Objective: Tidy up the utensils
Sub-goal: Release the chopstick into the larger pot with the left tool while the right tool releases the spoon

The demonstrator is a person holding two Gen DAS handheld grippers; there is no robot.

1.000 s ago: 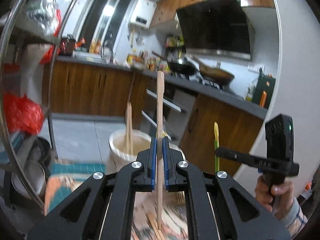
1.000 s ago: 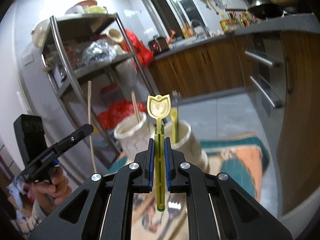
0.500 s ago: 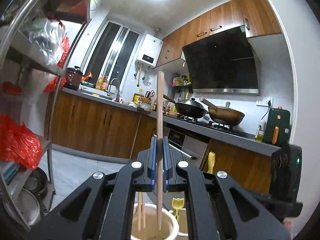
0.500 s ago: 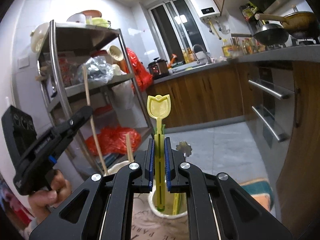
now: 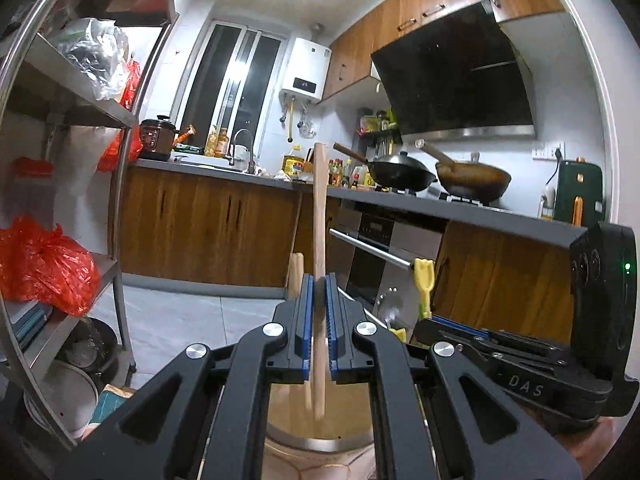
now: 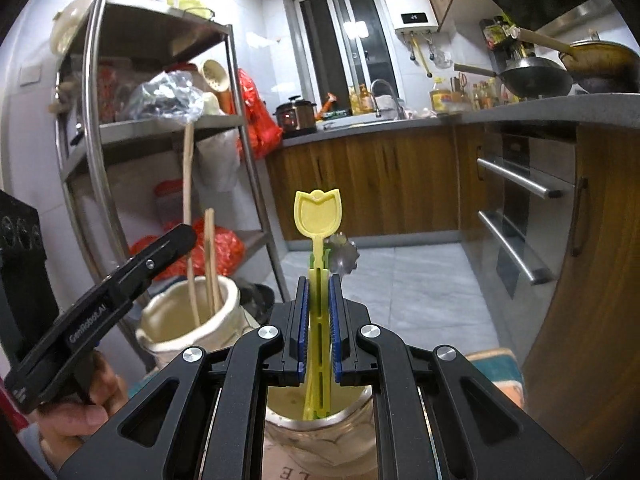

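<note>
My left gripper point(image 5: 319, 282) is shut on a wooden chopstick point(image 5: 319, 216) that stands upright, its lower end inside the mouth of a cream jar point(image 5: 320, 438). Another chopstick point(image 5: 296, 276) leans in that jar. My right gripper point(image 6: 319, 282) is shut on a yellow tulip-shaped spoon point(image 6: 317, 216), whose lower end reaches into a second jar point(image 6: 320, 428). A metal flower-headed utensil point(image 6: 345, 255) stands in that jar behind the spoon. The right wrist view also shows the left gripper point(image 6: 178, 238), the cream jar point(image 6: 182, 334) and the held chopstick point(image 6: 188, 184).
A steel shelf rack point(image 6: 92, 128) with red bags point(image 5: 44, 268) stands on the left. Wooden cabinets, an oven with bar handles point(image 6: 516, 178) and a counter with woks point(image 5: 400, 170) fill the back and right. A person's hand point(image 6: 76, 412) holds the left gripper.
Both grippers have tilted up from looking at the floor and sunk toward the jars. The chopstick's end and the spoon's end now sit lower in their jars. Both grips stay shut.
</note>
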